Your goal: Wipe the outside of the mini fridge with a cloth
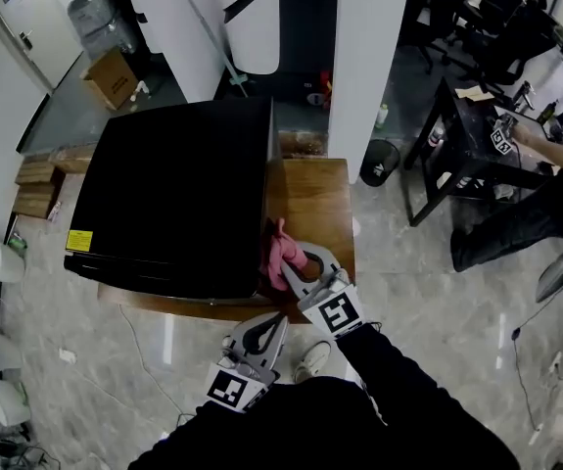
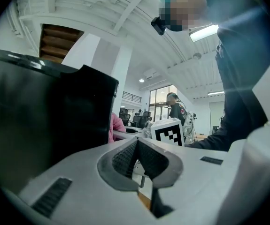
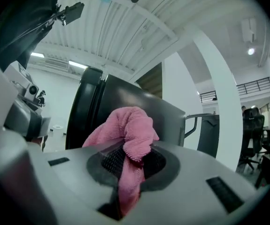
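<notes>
A pink cloth (image 1: pixel 279 248) was clamped in the right hand-held gripper (image 1: pixel 297 264) against the side of the fridge (image 1: pixel 173 194). The left hand-held gripper (image 1: pixel 275 323) was closed on nothing.

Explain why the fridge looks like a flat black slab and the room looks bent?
Head view: the mini fridge reads as flat black, underexposed against the bright floor. Left gripper view: the wide-angle lens bends the room, darkens the corners, and a ceiling light flares. Right gripper view: same bending; the pink cloth is sharp.
</notes>
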Demonstrator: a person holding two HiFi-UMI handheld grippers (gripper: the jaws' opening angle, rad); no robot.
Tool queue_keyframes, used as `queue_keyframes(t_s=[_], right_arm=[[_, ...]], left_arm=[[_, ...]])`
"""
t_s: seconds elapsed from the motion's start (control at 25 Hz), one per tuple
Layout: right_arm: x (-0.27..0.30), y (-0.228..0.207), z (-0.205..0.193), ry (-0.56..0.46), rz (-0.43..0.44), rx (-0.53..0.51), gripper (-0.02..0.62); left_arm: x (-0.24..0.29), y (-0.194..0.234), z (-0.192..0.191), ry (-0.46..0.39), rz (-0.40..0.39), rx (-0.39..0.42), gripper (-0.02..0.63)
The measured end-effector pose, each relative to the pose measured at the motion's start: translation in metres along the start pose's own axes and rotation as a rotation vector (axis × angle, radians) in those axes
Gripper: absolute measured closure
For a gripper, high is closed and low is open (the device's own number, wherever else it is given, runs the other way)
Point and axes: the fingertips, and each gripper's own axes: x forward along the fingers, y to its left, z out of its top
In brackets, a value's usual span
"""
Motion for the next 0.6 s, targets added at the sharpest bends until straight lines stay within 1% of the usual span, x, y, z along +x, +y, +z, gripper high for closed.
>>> queue_keyframes(t_s=[0.12,0.32,0.44,0.6], right_arm=[[0.0,-0.001,-0.03,0.019,0.001,0.057,0.537],[0.001,0.002,-0.085,0.066,0.0,0.113,0.537],[0.003,0.001,-0.116,0.098,-0.014,0.16,0.537],[0.005,0.007,-0.159,0.173,-0.021,0.217,0.537]], left_arm=[[0.009,0.003,-0.02,0.017,0.016,-0.007,0.601],[0.017,0.007,-0.049,0.059,0.033,-0.013,0.601],[0.021,0.011,-0.074,0.117,0.051,-0.046,0.601],[0.022,0.015,-0.101,0.155,0.063,-0.073,0.601]])
